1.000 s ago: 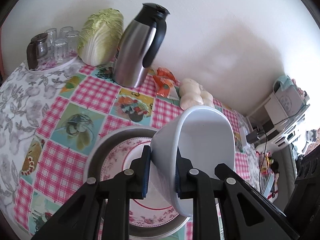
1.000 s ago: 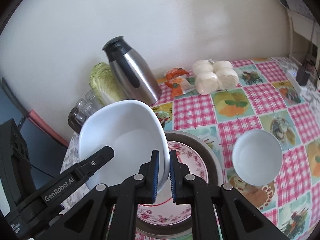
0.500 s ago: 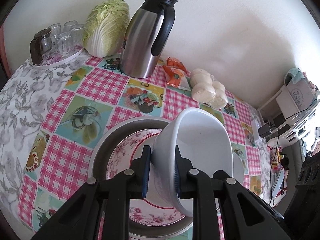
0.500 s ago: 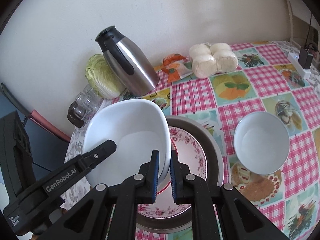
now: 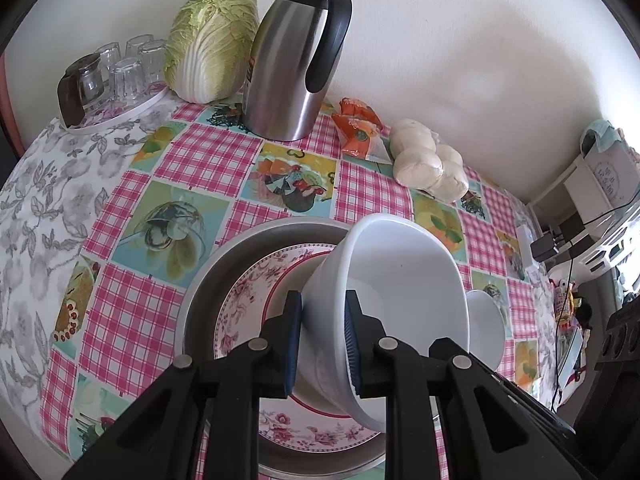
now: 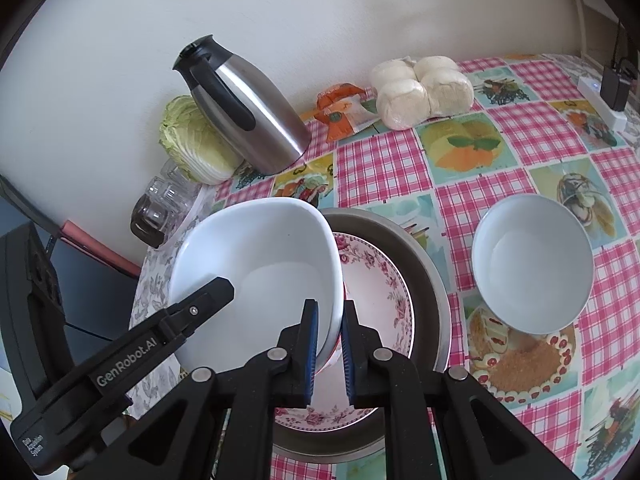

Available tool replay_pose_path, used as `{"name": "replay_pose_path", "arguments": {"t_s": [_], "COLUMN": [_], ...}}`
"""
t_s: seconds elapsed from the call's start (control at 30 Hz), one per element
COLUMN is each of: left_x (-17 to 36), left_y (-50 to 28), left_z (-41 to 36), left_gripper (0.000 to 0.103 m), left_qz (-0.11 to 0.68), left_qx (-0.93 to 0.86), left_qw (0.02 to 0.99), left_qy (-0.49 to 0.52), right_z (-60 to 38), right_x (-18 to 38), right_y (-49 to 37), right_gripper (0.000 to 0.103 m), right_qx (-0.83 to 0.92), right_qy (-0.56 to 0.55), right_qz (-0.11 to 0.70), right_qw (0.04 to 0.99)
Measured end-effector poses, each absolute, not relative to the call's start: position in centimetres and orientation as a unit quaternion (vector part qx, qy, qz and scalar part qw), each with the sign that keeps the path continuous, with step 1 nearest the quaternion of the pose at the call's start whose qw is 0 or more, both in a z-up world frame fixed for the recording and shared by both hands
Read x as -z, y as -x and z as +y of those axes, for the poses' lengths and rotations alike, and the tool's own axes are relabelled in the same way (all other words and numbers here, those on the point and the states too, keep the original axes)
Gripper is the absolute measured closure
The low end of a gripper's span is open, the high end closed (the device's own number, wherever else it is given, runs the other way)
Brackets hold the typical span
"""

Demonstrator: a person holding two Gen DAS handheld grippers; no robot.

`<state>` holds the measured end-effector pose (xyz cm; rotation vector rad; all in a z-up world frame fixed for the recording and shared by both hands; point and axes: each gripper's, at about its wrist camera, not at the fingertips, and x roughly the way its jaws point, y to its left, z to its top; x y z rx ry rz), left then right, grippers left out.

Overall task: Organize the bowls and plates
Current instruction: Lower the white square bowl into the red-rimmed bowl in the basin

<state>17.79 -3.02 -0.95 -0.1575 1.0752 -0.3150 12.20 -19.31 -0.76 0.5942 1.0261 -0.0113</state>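
A large white bowl (image 5: 404, 280) hangs tilted just above a floral plate (image 5: 248, 300) that lies in a grey metal pan (image 5: 208, 272). My left gripper (image 5: 322, 312) is shut on the bowl's left wall, one pad inside and one outside. In the right wrist view my right gripper (image 6: 330, 312) is shut on the opposite rim of the same bowl (image 6: 256, 264), over the plate (image 6: 380, 288) and pan (image 6: 424, 264). The left gripper's upper finger (image 6: 200, 304) reaches over the bowl's near-left rim. A smaller white bowl (image 6: 532, 264) stands upright on the checked cloth right of the pan.
Along the wall stand a steel jug (image 5: 296, 64), a cabbage (image 5: 212, 40), glasses on a tray (image 5: 116, 72), an orange packet (image 5: 356, 128) and a bag of buns (image 5: 428, 160). A white power strip (image 6: 600, 100) lies at the far right.
Both grippers have sunk with the large white bowl, bringing it closer to the floral plate. Their grip on it is unchanged.
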Motion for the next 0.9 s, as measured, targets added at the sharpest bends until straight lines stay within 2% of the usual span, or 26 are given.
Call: {"name": "replay_pose_path", "arguments": {"t_s": [0.9], "left_x": [2.4], "left_y": [-18.3], "left_z": [-2.8], "left_gripper": [0.080], "left_qz": [0.533], "left_qx": [0.137], "left_qw": [0.832], "left_qy": [0.070], "right_z": [-19.0], "right_x": [1.9], "right_y": [-12.6], "right_gripper": [0.090], "right_qx": [0.001], "right_qy": [-0.282], "right_qz": [0.499], "right_qw": [0.819]}}
